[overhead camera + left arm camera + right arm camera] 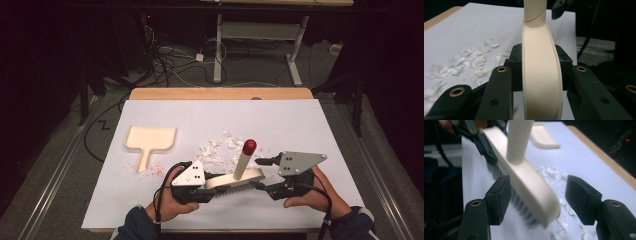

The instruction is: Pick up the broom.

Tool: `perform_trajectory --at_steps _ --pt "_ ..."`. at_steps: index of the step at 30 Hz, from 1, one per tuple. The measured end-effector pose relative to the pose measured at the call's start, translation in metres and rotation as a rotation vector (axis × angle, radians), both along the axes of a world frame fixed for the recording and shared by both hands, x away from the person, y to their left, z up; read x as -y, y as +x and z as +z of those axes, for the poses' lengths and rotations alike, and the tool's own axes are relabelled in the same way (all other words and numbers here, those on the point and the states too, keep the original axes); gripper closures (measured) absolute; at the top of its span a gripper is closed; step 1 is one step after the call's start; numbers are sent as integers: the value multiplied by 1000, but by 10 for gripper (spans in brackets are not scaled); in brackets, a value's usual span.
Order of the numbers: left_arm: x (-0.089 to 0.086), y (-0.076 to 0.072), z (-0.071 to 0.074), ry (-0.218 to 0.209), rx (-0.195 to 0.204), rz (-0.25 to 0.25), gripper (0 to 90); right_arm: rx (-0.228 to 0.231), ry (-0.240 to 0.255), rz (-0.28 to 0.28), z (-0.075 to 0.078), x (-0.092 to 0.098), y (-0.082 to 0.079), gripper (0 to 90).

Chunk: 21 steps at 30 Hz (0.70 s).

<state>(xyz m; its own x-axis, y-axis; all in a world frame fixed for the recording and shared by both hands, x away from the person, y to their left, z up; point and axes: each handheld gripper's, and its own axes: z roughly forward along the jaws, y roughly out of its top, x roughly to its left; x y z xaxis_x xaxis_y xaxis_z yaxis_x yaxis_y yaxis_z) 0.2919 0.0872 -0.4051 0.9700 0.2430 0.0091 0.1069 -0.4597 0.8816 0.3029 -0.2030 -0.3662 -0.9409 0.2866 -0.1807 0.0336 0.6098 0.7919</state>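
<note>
Jaws of the left gripper (541,72) are clamped flat against both sides of the cream brush (541,82), whose smooth, curved plastic back is seen running away between them in the left gripper view. Jaws of the right gripper (539,200) are held wide apart, one on each side of the brush's rounded far end, touching neither side. Grey bristles (519,205) are shown under the brush (529,182) in the right gripper view. From the high view a round upright handle with a red tip (249,146) is seen on the brush (235,181), which is held near the table's (300,125) front edge. White paper scraps (220,147) are scattered just beyond it, and a flat cream dustpan (150,140) lies well to the left.
</note>
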Motion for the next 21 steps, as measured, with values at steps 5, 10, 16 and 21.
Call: perform_trajectory --at_steps 5,10,16,21 --pt "2 -6 1 33 -1 -97 644 -43 -81 115 -19 -25 0 400" --pt "3 -6 0 39 -11 -94 642 -88 -78 205 -31 -35 5 573" --pt "3 -6 -2 105 59 -6 456 -103 -83 214 -36 -37 6 683" --pt "-12 -18 -1 162 210 174 208 -107 -47 122 -30 -26 14 684"
